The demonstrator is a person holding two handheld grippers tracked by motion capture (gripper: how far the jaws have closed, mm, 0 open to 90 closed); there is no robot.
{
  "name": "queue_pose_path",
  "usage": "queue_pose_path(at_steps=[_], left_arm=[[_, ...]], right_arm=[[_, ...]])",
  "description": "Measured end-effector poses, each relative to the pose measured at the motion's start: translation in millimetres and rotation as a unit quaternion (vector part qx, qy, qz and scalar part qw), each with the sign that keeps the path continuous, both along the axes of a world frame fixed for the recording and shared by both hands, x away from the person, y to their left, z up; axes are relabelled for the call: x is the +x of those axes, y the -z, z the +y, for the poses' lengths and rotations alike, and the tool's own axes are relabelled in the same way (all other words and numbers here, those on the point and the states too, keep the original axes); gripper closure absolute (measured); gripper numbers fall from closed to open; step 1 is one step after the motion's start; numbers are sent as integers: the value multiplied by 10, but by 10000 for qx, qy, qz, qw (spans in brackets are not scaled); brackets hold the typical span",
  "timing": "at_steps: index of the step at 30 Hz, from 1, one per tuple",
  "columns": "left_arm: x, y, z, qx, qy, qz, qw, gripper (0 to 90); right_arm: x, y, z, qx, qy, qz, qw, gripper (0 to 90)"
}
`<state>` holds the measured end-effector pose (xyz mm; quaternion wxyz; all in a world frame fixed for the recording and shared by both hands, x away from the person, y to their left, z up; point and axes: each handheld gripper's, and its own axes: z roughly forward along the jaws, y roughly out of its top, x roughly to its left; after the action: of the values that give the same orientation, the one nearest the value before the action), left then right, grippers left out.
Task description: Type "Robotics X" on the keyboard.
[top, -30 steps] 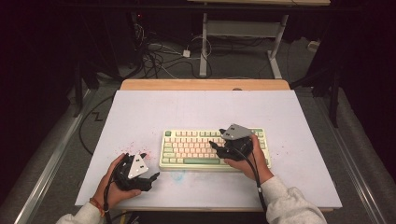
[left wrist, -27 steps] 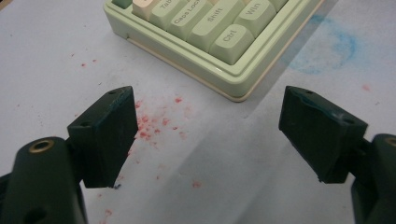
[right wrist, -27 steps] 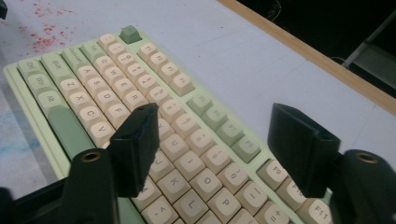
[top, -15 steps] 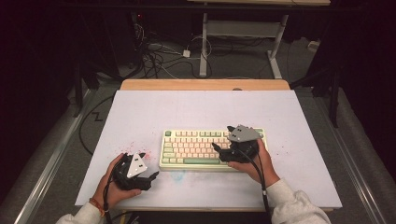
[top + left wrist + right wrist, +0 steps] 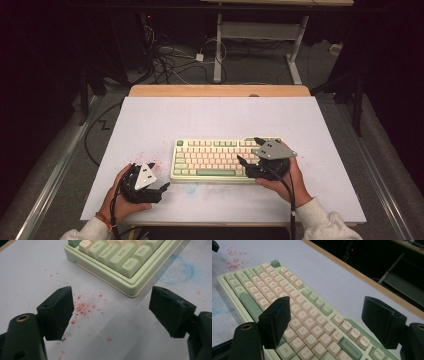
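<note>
Right gripper (image 5: 248, 161) spread over the keyboard's right end; left gripper (image 5: 165, 187) idle and spread.

One pale green plastic keyboard with cream and green keycaps (image 5: 220, 160) lies near the middle of the white table top (image 5: 210, 120). There are two grippers, one per hand. The right gripper's jaws have just been opening and stand wide above the right-hand keys with nothing between them, so the step appears to be a release or re-approach at that end. The left gripper rests on the table just beside the keyboard's left front corner, its jaws apart and empty. The next move probably calls for lowering the right jaws squarely over the case edge before closing.
</note>
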<state>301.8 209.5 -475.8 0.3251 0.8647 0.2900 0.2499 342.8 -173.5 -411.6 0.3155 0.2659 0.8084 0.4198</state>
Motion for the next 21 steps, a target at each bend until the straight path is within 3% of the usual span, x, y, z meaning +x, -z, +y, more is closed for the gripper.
queue_pose_path(at_steps=[6, 18, 21], left_arm=[[-2, 12, -13, 35, 28, 20, 10000, 194], [-4, -17, -1, -6, 71, -10, 10000, 195], [-6, -27, 12, -36, 40, -31, 10000, 195]], right_arm=[[-89, 34, -106, -64, 115, -66, 9999, 236], [-214, 151, -352, 59, 351, -168, 9992, 243], [-233, 196, -411, -68, 455, -174, 9988, 243]])
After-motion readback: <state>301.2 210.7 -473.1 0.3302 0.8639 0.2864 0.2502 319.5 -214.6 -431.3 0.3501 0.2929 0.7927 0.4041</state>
